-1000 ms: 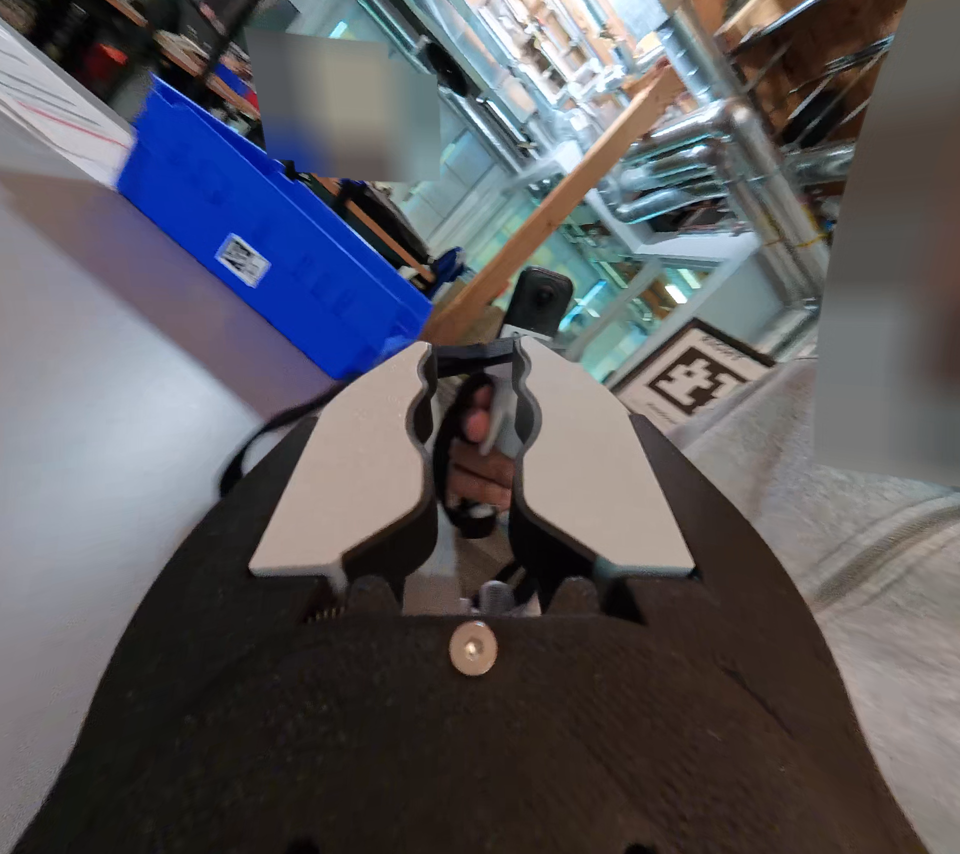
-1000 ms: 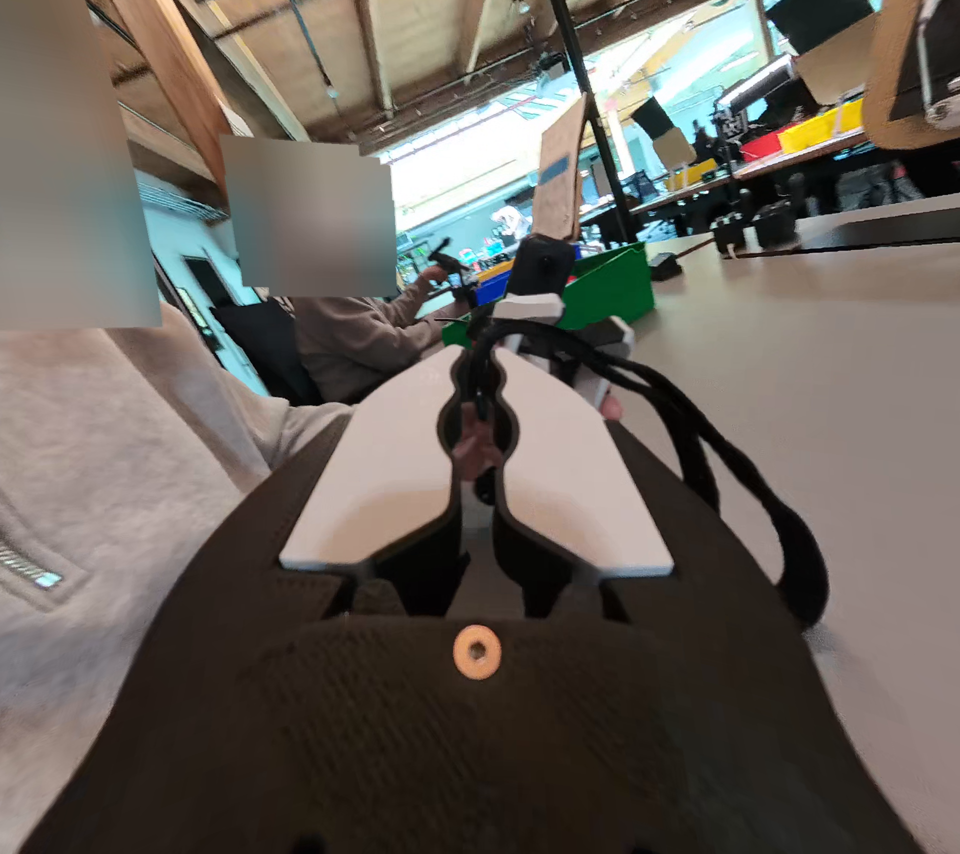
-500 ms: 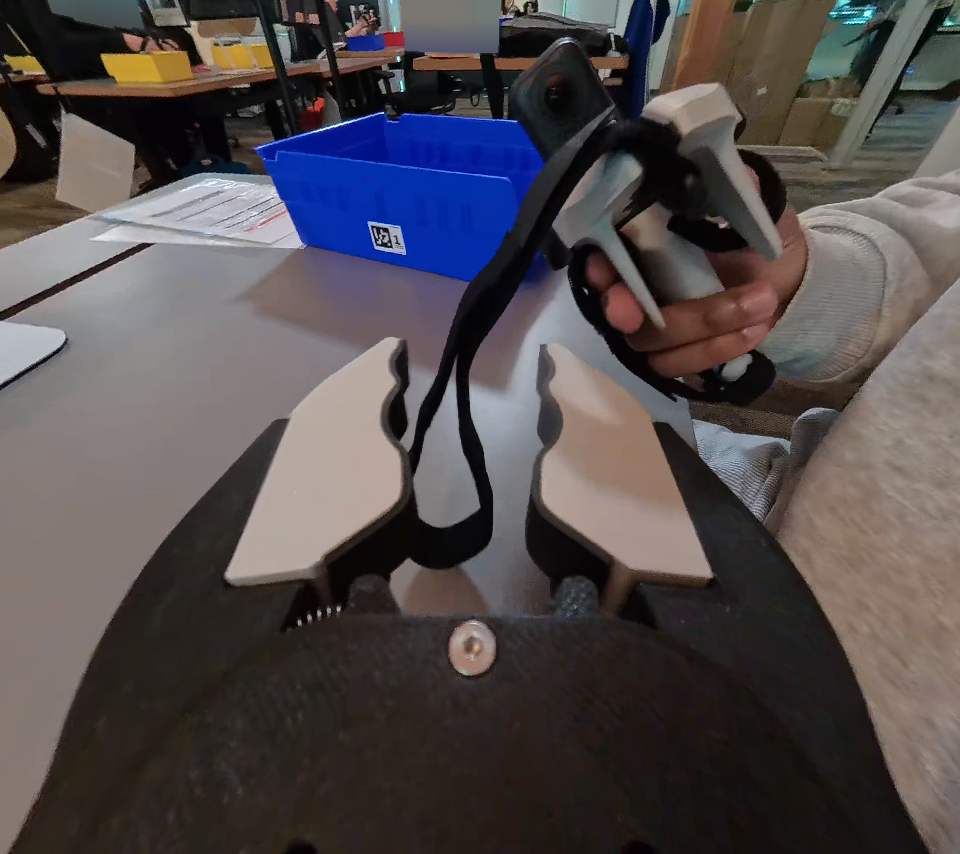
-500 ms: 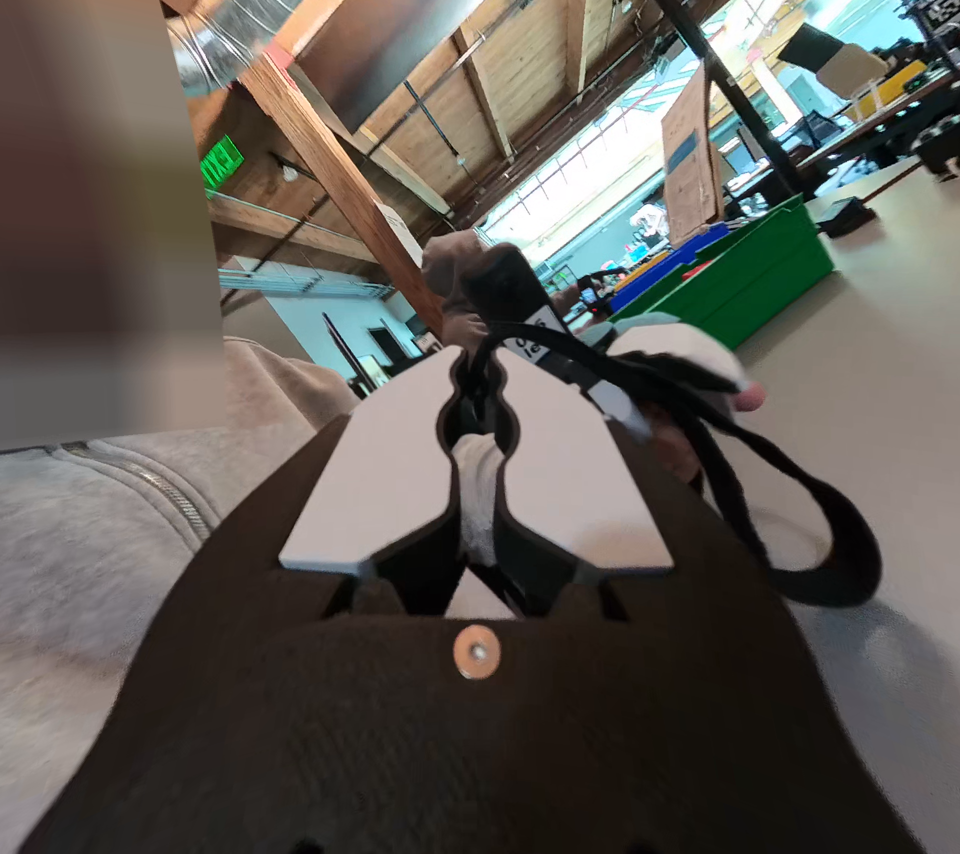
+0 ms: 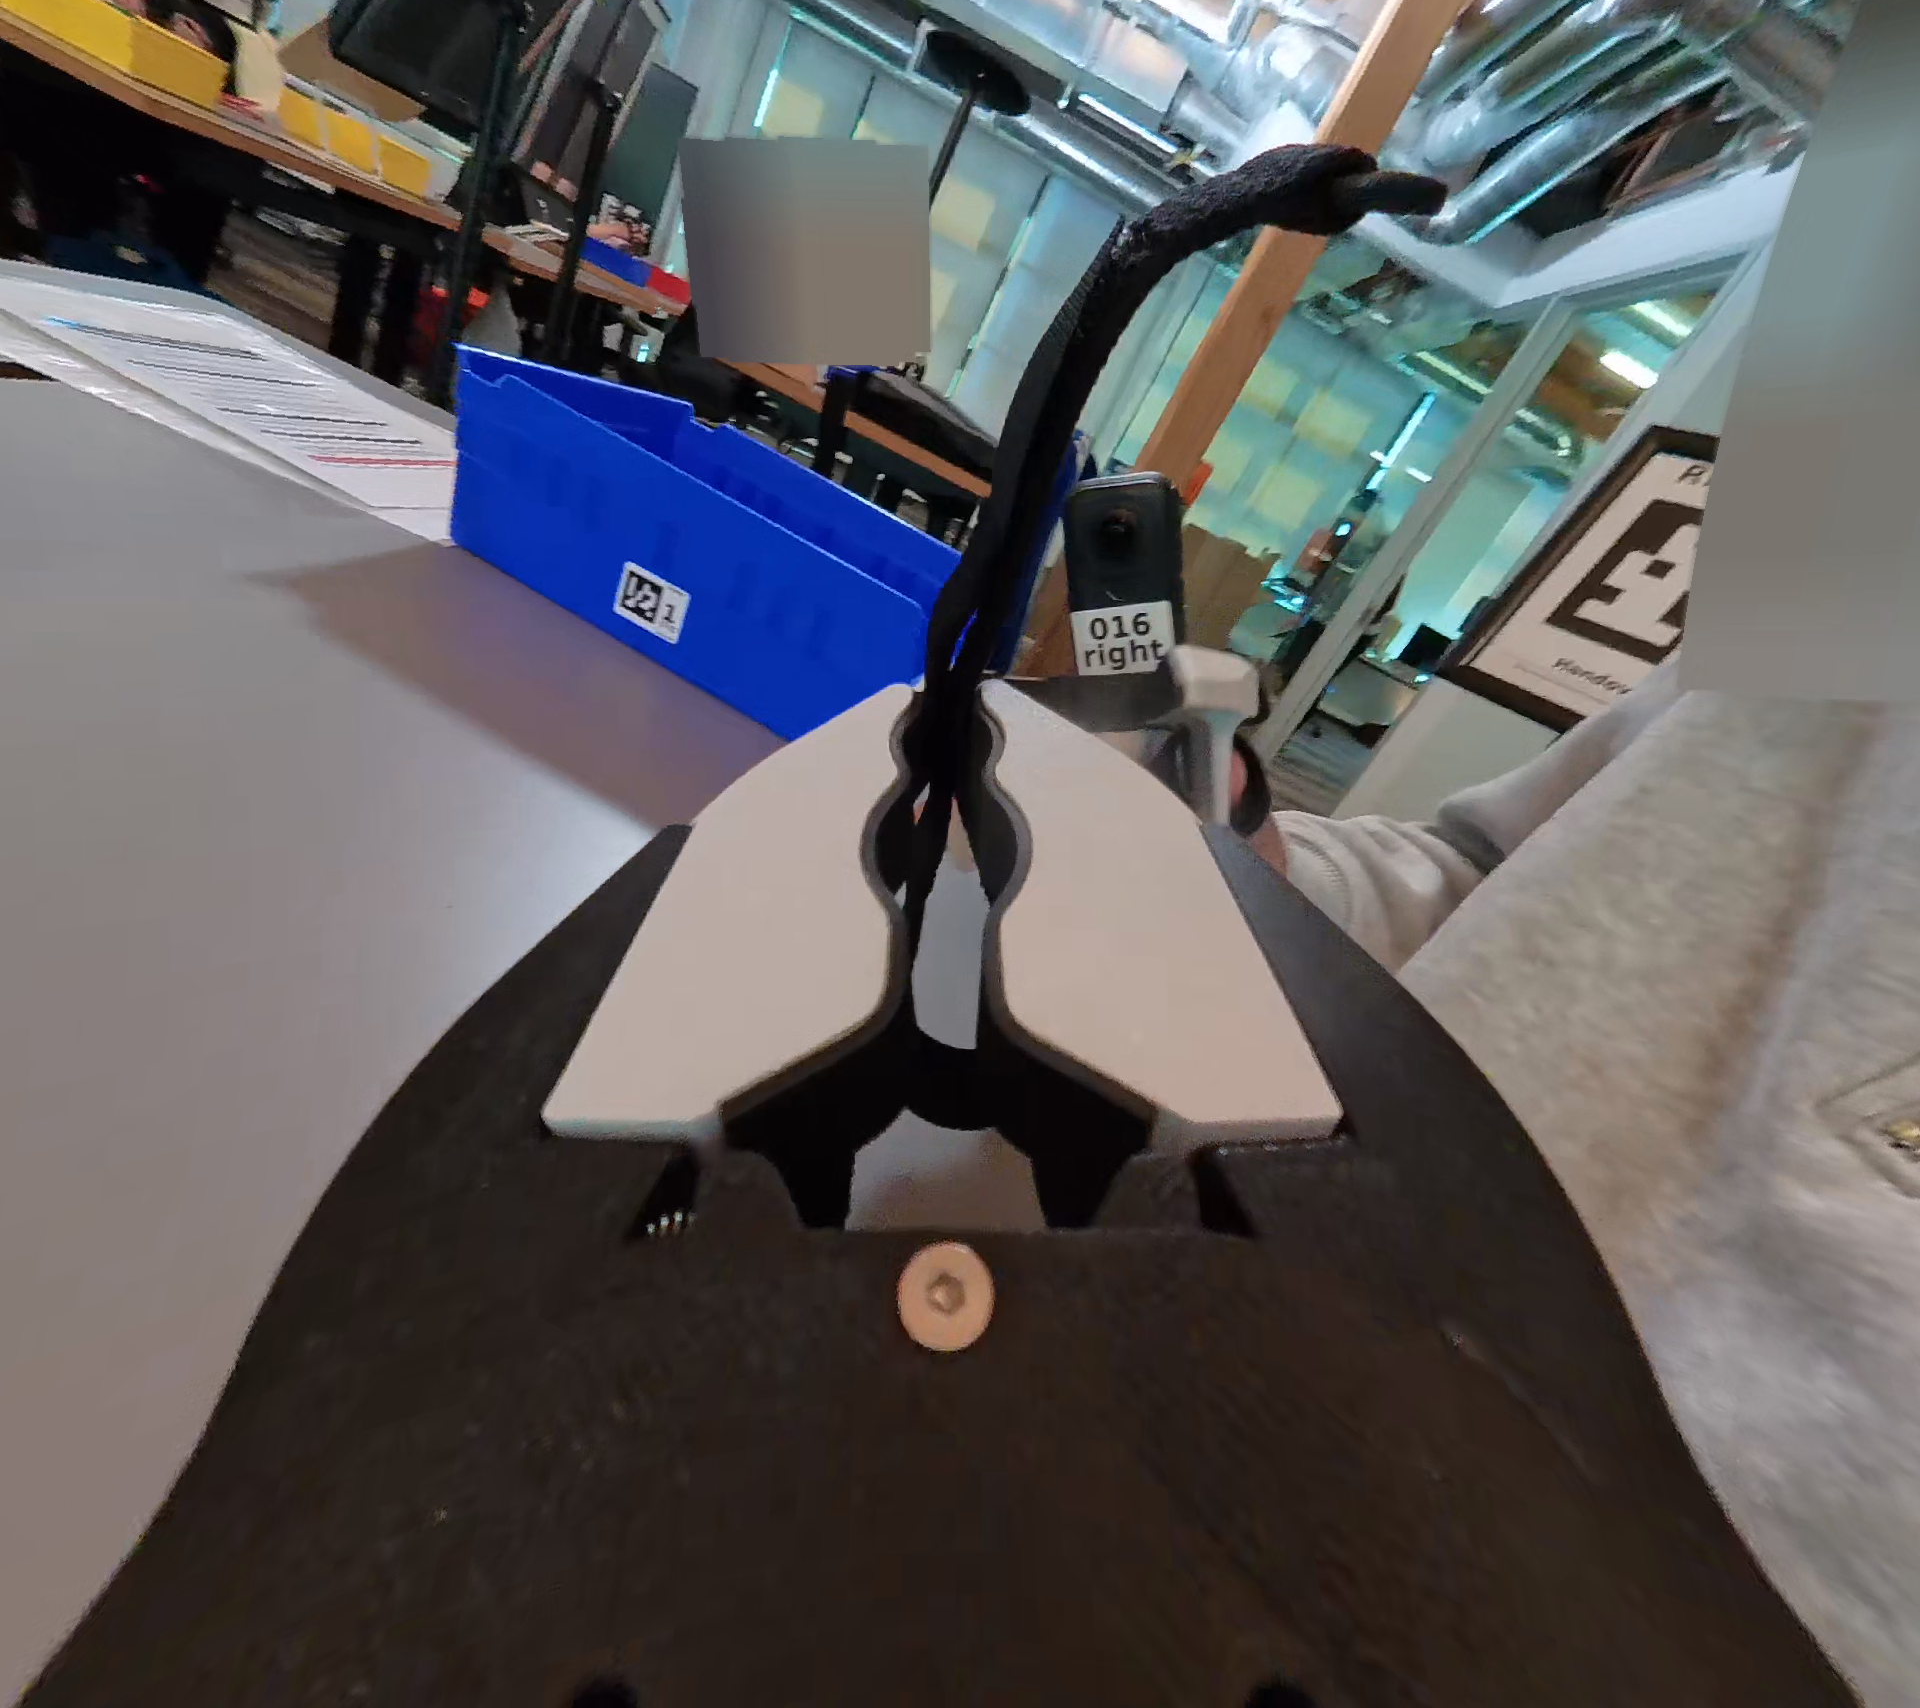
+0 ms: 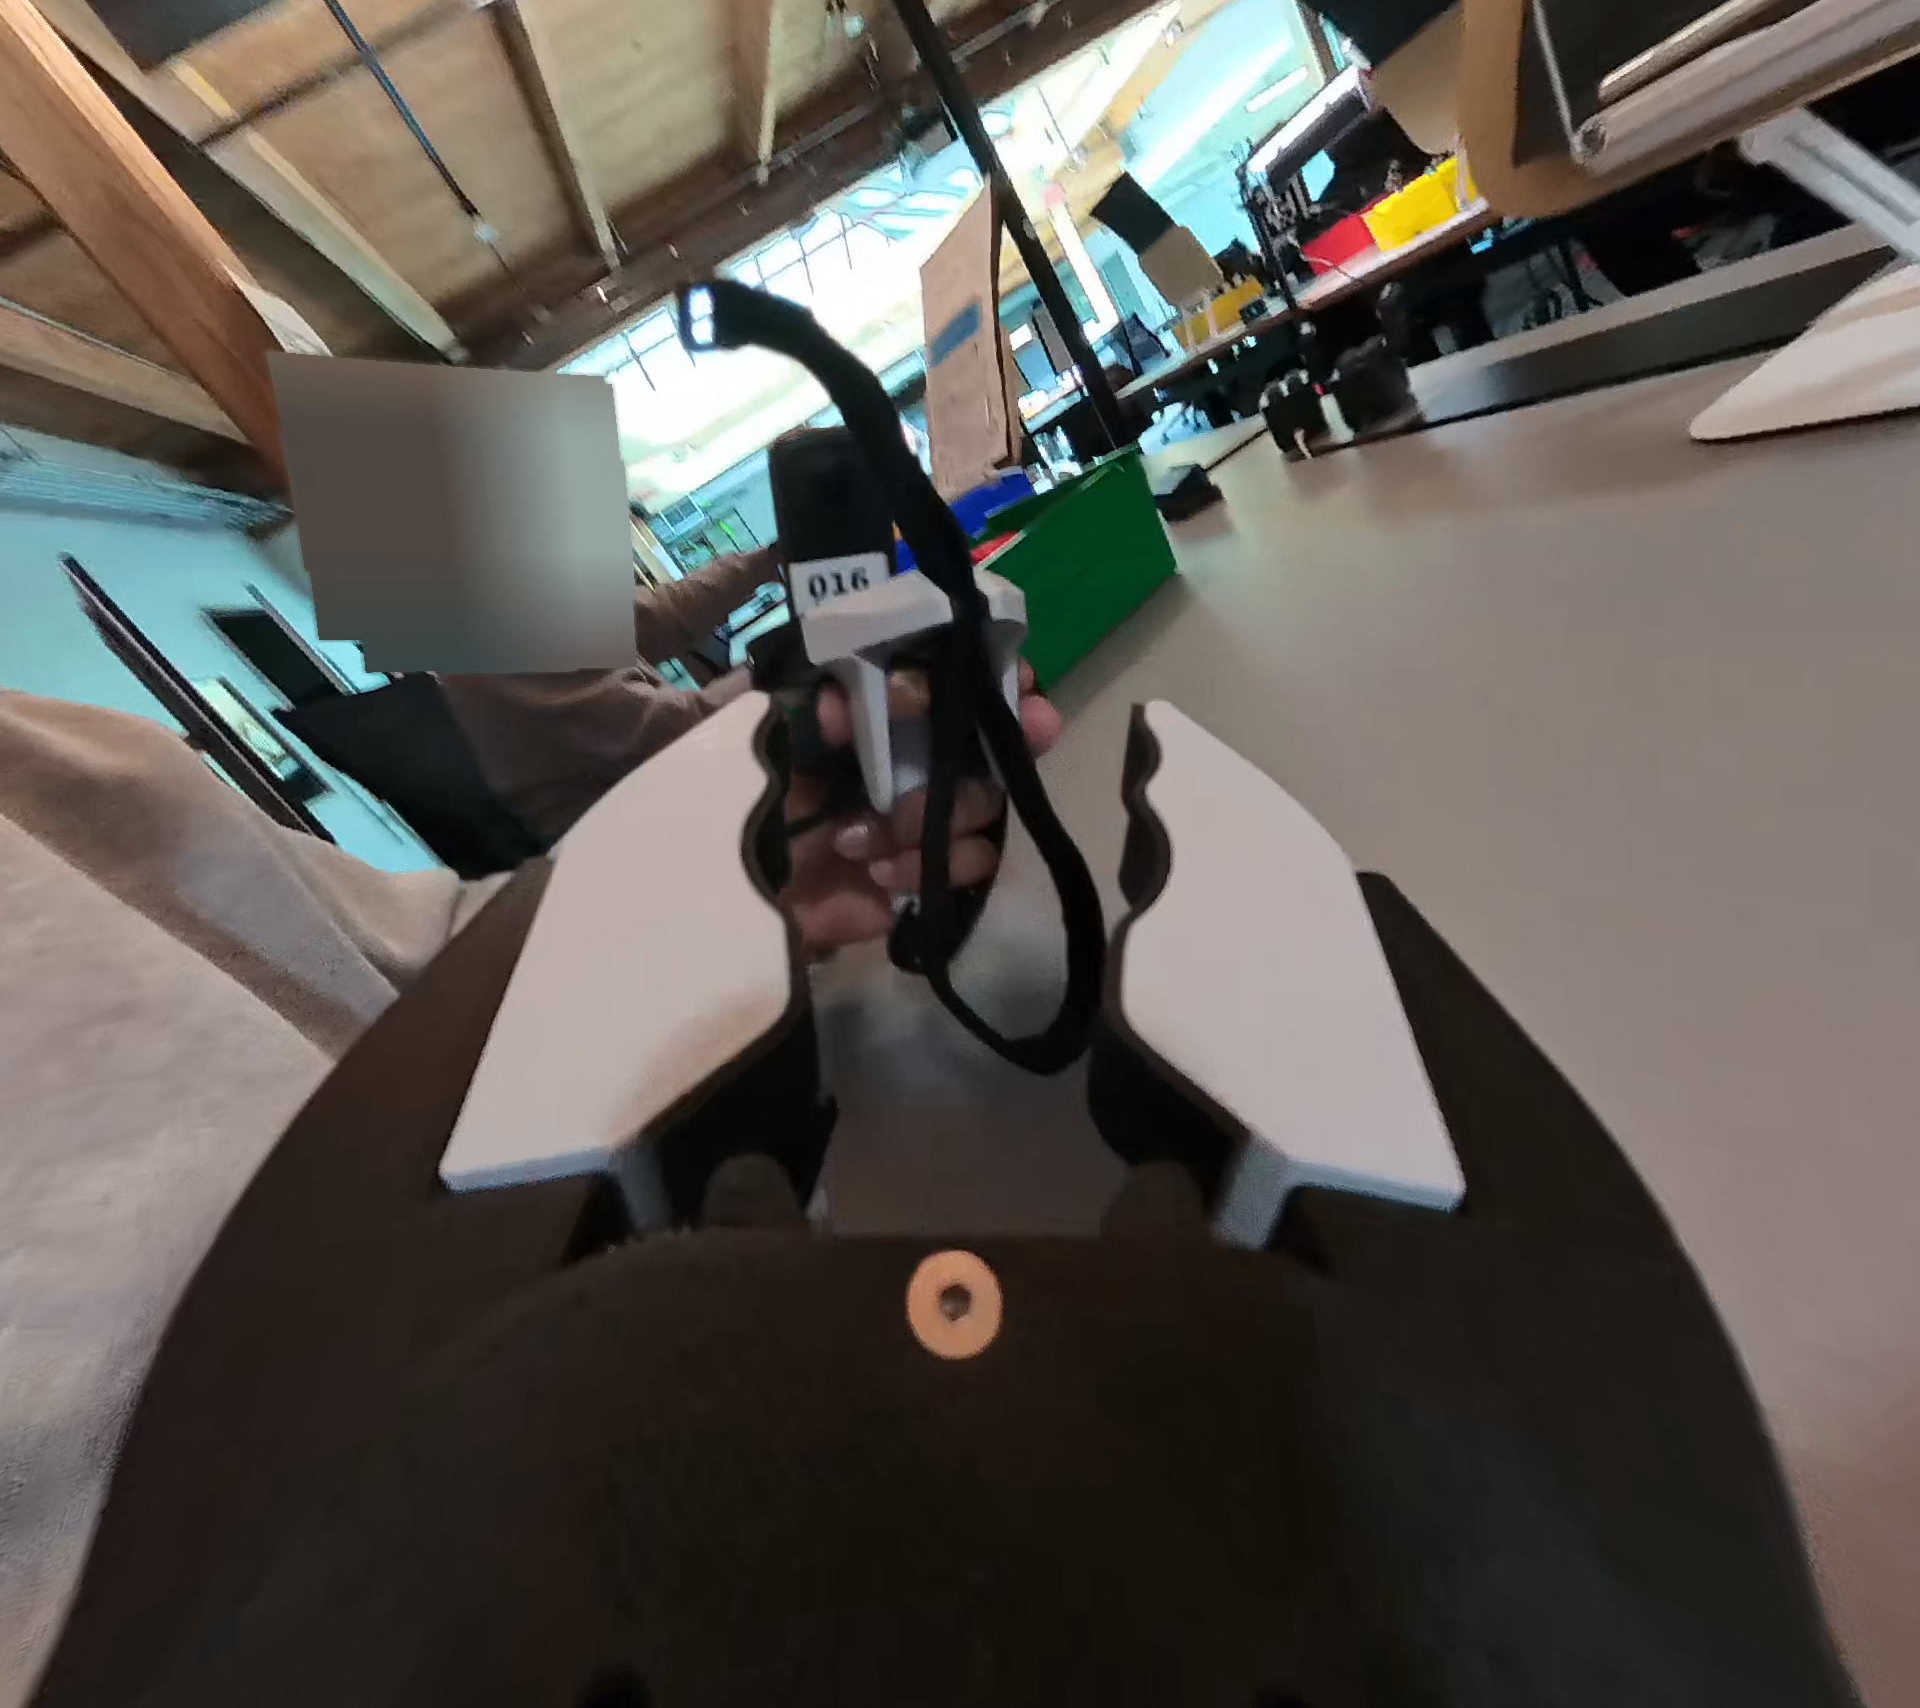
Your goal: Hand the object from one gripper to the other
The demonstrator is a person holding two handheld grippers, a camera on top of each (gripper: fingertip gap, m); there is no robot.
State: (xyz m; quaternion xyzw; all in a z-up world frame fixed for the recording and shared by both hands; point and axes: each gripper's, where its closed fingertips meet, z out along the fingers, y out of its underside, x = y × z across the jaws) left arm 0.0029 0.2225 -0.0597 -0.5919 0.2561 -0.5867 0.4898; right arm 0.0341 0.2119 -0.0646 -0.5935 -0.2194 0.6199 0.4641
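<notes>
A black fabric strap [image 5: 1049, 432] is the object. My left gripper [image 5: 948, 702] is shut on it; the strap passes between the fingers and arches up to the right. In the right wrist view my right gripper [image 6: 954, 713] is open. The strap's [image 6: 1070, 910] lower loop hangs between its fingers, and I cannot tell whether it touches them. The left gripper [image 6: 904, 619], held in a hand, faces it just ahead and grips the strap. The right gripper [image 5: 1174, 692] shows behind the left fingertips.
Both grippers are above a grey table [image 5: 260, 775]. A blue bin [image 5: 707, 536] and papers [image 5: 208, 380] lie beyond the left gripper. A green bin [image 6: 1081, 578] and a monitor base [image 6: 1818, 370] stand beyond the right. A grey sleeve [image 5: 1662, 931] is close at the side. One gripper's finger ends stand about 4 cm off the other's.
Half a second ago the right gripper was shut on the strap and the left was open around it. Now the left has shut on the strap and the right has opened.
</notes>
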